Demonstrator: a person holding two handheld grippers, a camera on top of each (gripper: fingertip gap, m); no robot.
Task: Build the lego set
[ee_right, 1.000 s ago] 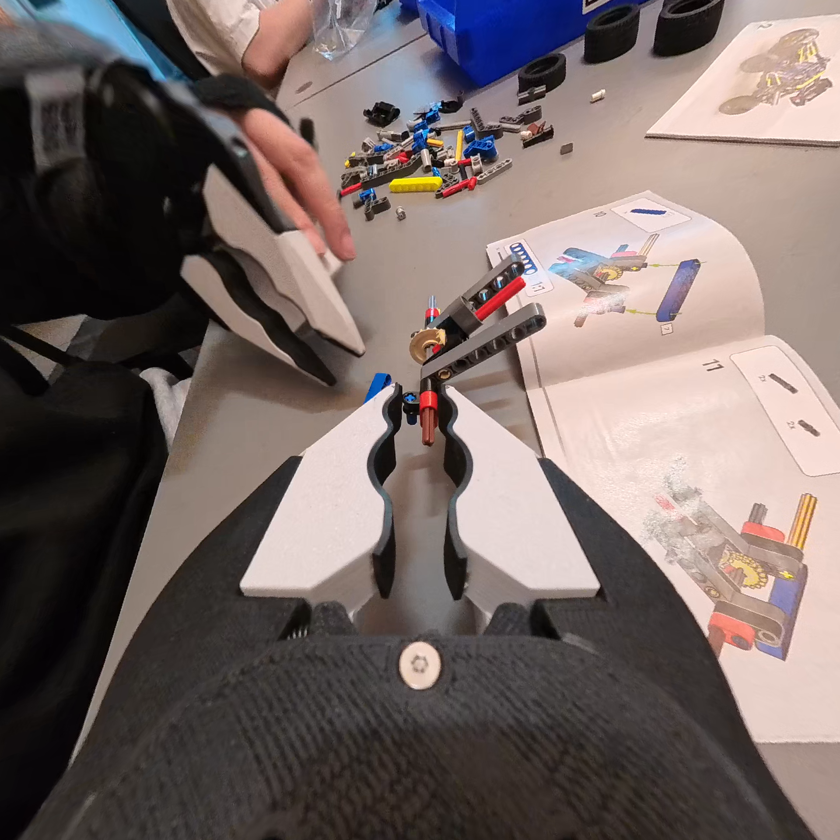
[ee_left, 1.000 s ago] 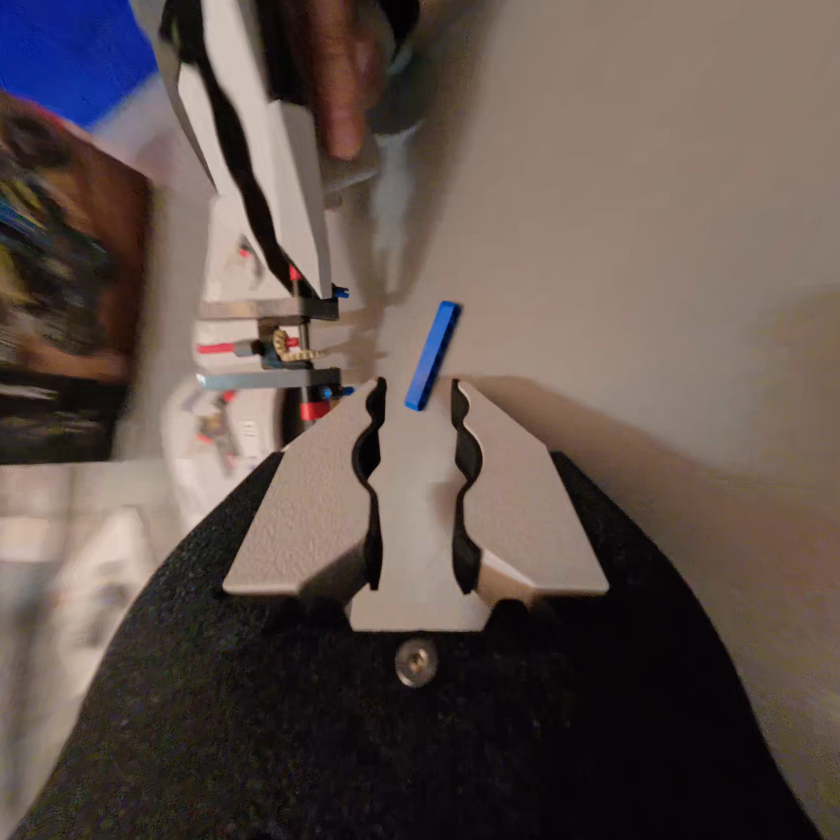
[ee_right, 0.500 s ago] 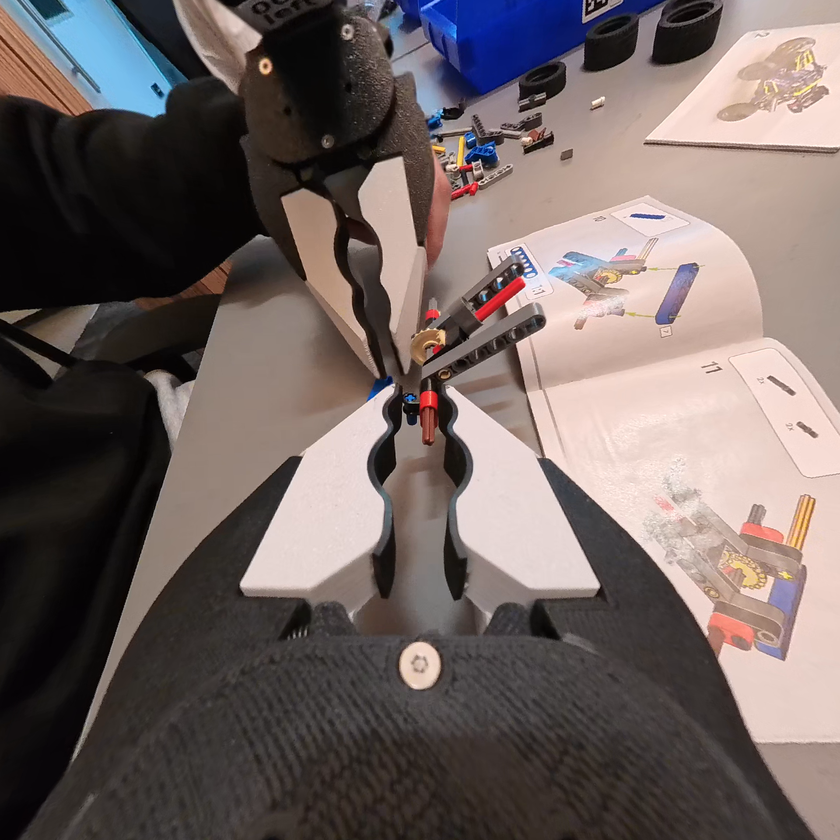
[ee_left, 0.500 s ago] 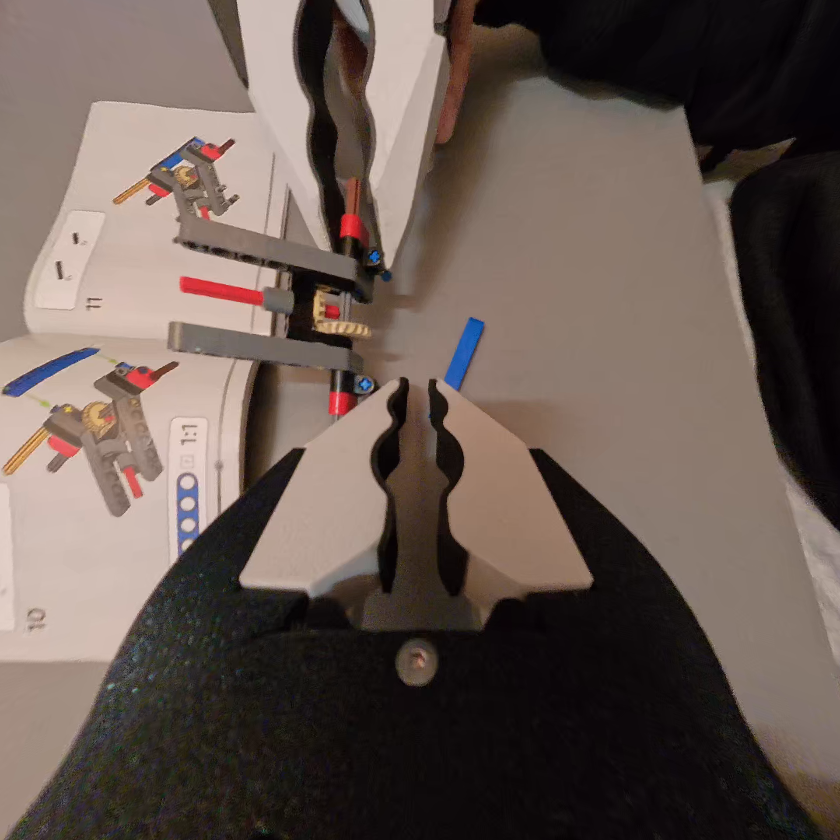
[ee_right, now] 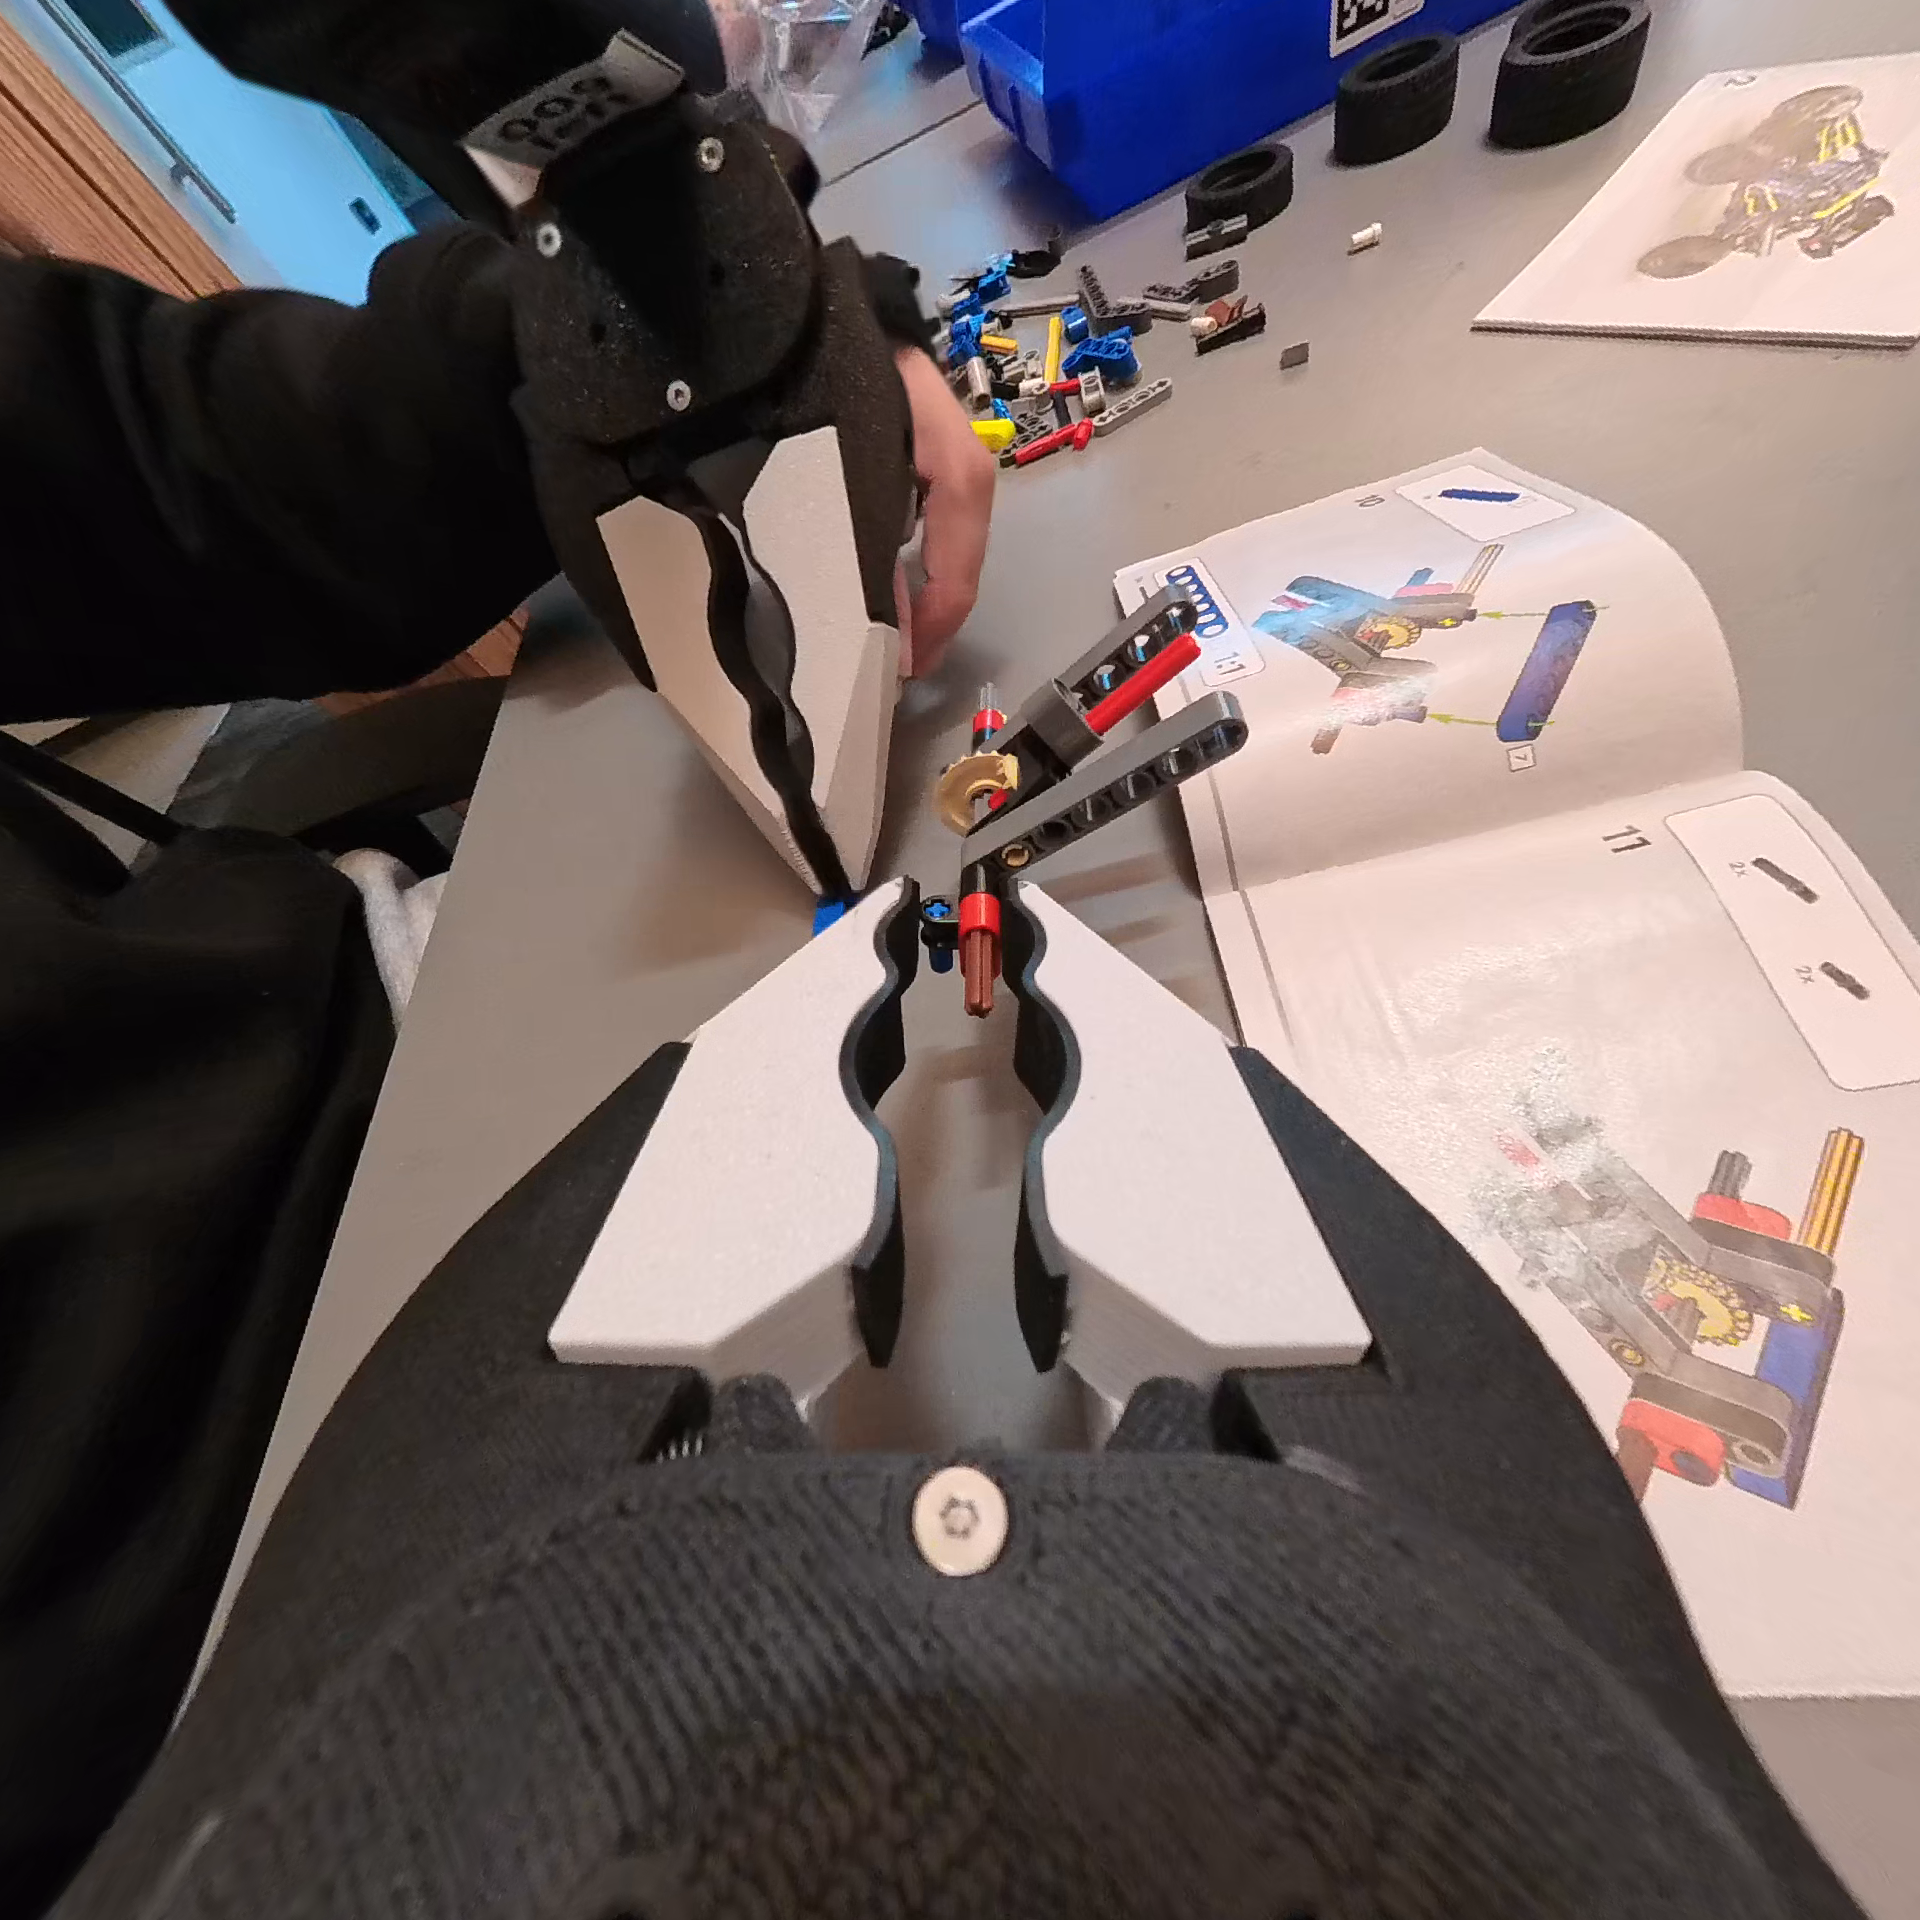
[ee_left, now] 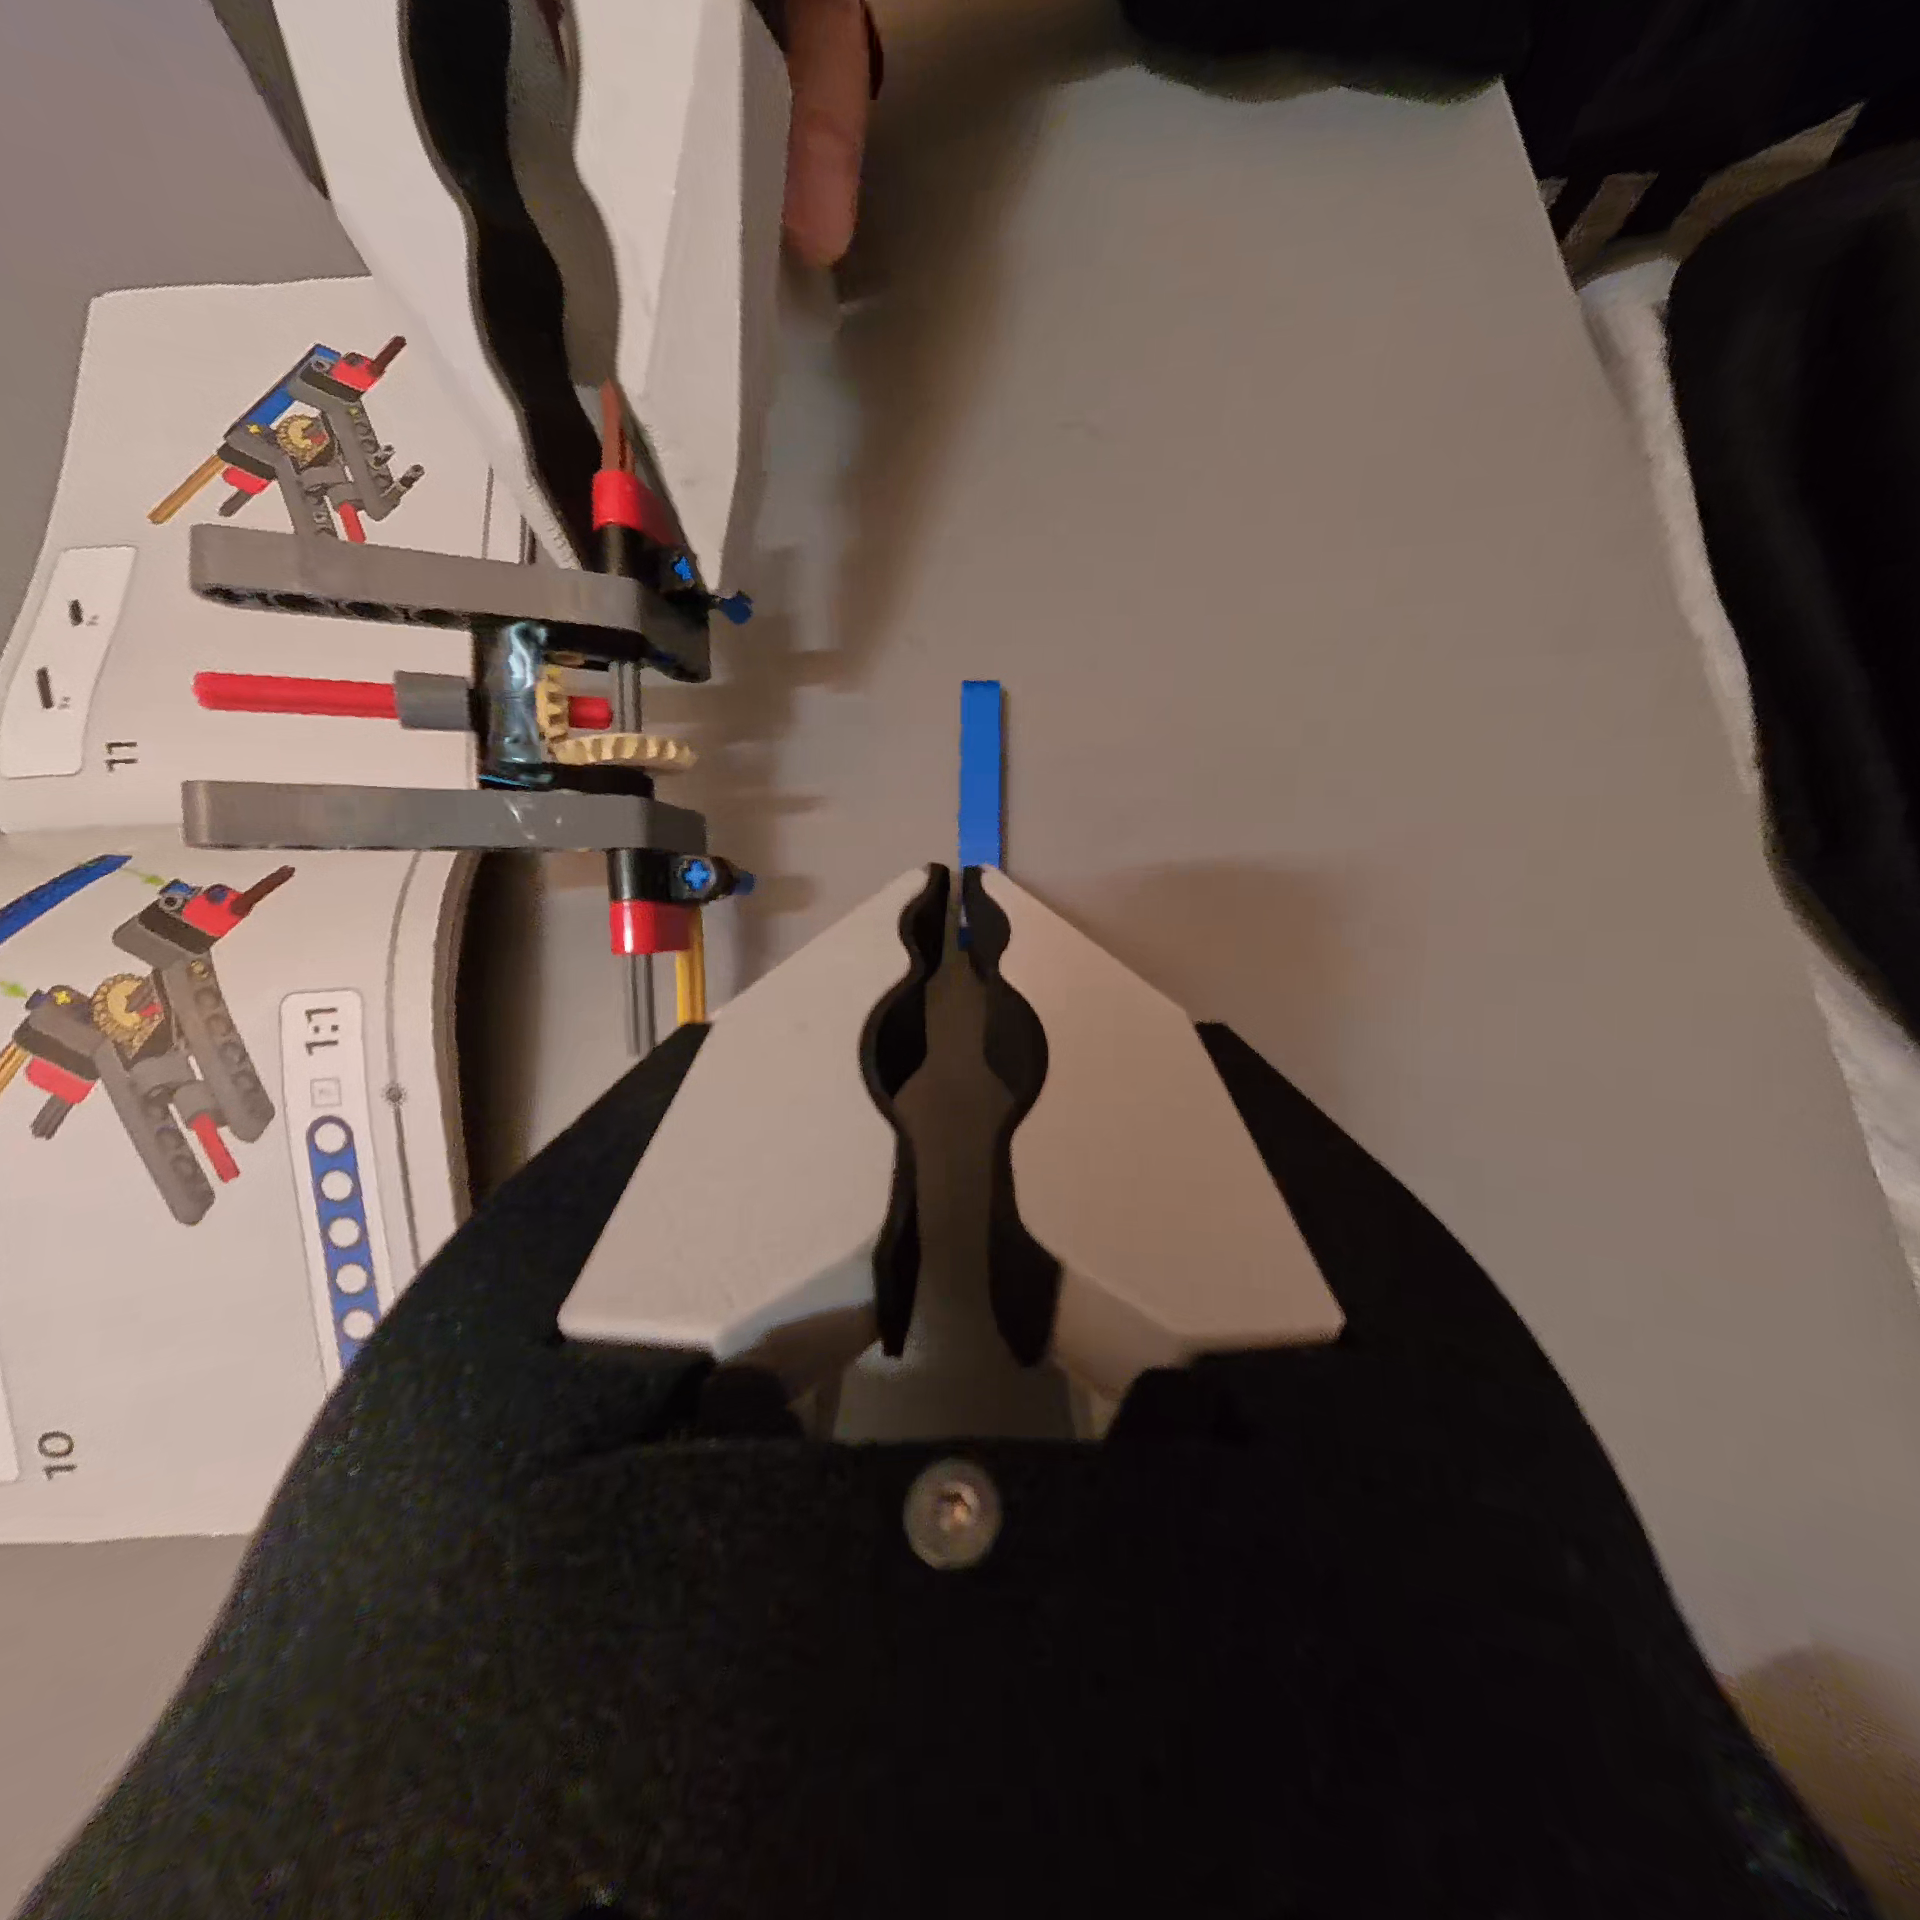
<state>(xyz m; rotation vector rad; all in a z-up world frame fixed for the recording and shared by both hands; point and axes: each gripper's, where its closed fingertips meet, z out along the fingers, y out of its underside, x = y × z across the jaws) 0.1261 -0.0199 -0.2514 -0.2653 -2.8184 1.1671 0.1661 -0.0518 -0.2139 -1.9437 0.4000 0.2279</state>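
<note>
Left gripper point(ee_left: 956, 883): fingers nearly together at the tips, clenched on the near end of the blue beam point(ee_left: 980, 774); in the right wrist view it point(ee_right: 831, 878) comes down from the upper left with its tips on the blue piece at the table.
Blue beam: thin and flat, its free length running away from the left gripper low over the grey table point(ee_left: 1299, 520); in the right wrist view only a small blue bit point(ee_right: 831, 912) shows under the left gripper's tips, just left of the right gripper's left finger.
Right gripper point(ee_right: 961, 904): fingers a little apart, grasping the brown axle end and red bush of the assembly point(ee_right: 1081, 748); in the left wrist view it point(ee_left: 634, 457) reaches in from the far side.
Assembly: two dark grey beams side by side, a red axle and tan gears between them, blue pins at the gripped end; it point(ee_left: 457, 707) is just left of the blue beam, apart from it, over the near edge of the booklet.
Booklet point(ee_right: 1507, 935): open on the table, right of the assembly, pages showing build steps.
Loose parts point(ee_right: 1060, 353): small heap, far centre of the table.
Tyres point(ee_right: 1475, 83): black, far right, beside a blue bin point(ee_right: 1132, 94).
Second booklet point(ee_right: 1745, 208): closed, far right.
Hand point(ee_right: 945, 540): behind the left gripper, fingertips toward the table.
</note>
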